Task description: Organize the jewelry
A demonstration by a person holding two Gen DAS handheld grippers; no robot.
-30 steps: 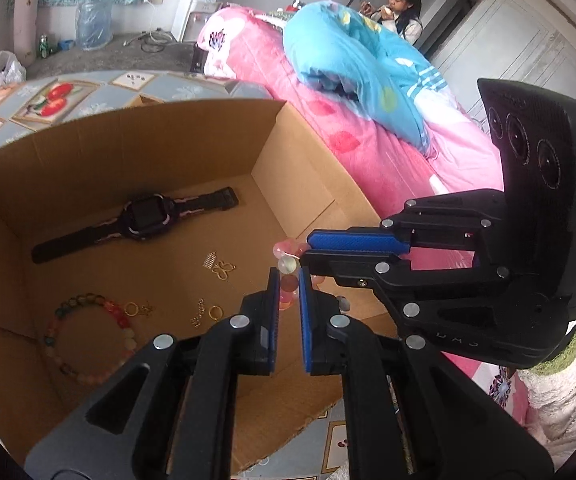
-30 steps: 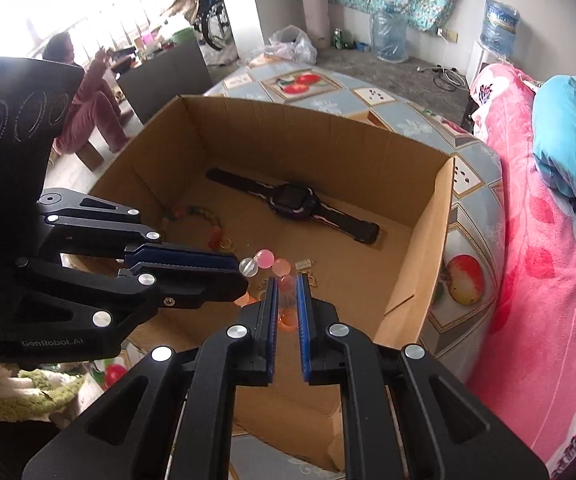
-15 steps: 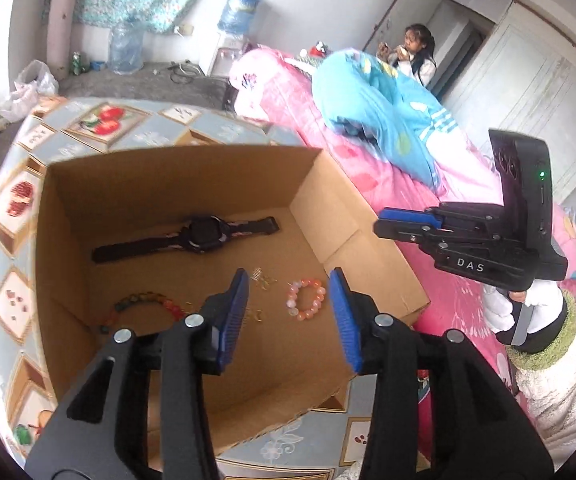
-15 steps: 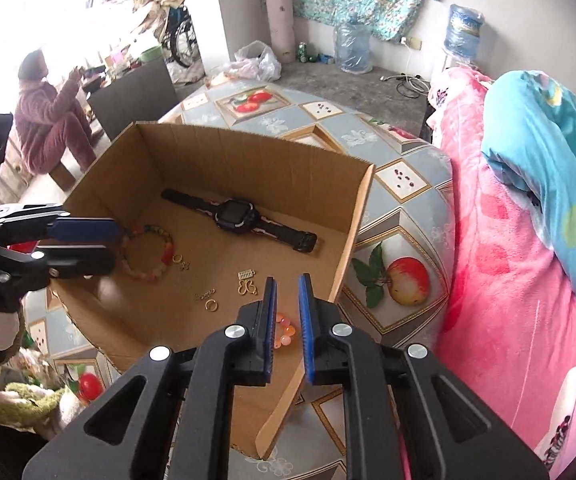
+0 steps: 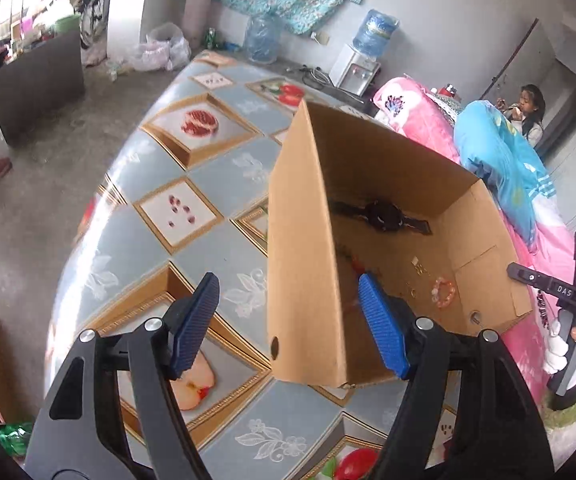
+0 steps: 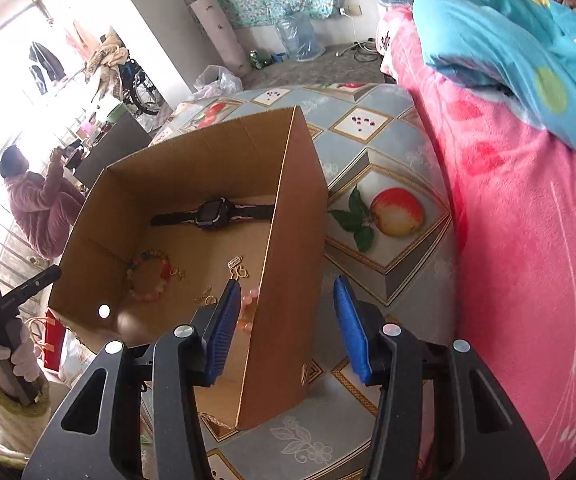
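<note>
Left wrist view: the left gripper [image 5: 288,320] has its jaws spread, having just been opening, and one side wall of the cardboard box [image 5: 308,260] stands between the blue pads [image 5: 382,332] without either pad pressing on it. The box sits on a table [image 5: 192,216] covered with a fruit-patterned cloth, close to the table edge nearest the pink bedding [image 5: 416,104].

On the box floor a black watch [image 5: 384,216] lies stretched out along the far wall. A pink bead bracelet [image 5: 444,292] lies near the wall farthest from this gripper, with small gold pieces [image 5: 418,266] just beside it toward the middle of the floor. A multicoloured bead bracelet is mostly hidden behind the near wall in this view.

Right wrist view: the right gripper [image 6: 284,320] likewise has its jaws parted, also just opened further, and the opposite side wall of the cardboard box [image 6: 292,280] rises between its pads; no contact is visible. Nothing is pinched by either tool.

The black watch [image 6: 214,212] lies along the far wall. The multicoloured bead bracelet [image 6: 148,276] rests near the wall away from this gripper. The small gold pieces [image 6: 238,270] lie mid-floor. The pink bead bracelet [image 6: 248,308] lies against the base of the near wall, partly covered by the inner pad, so its exact shape is probably a closed ring.

Each view shows the other tool held in a white-gloved hand [image 5: 560,352] beyond the box.
</note>
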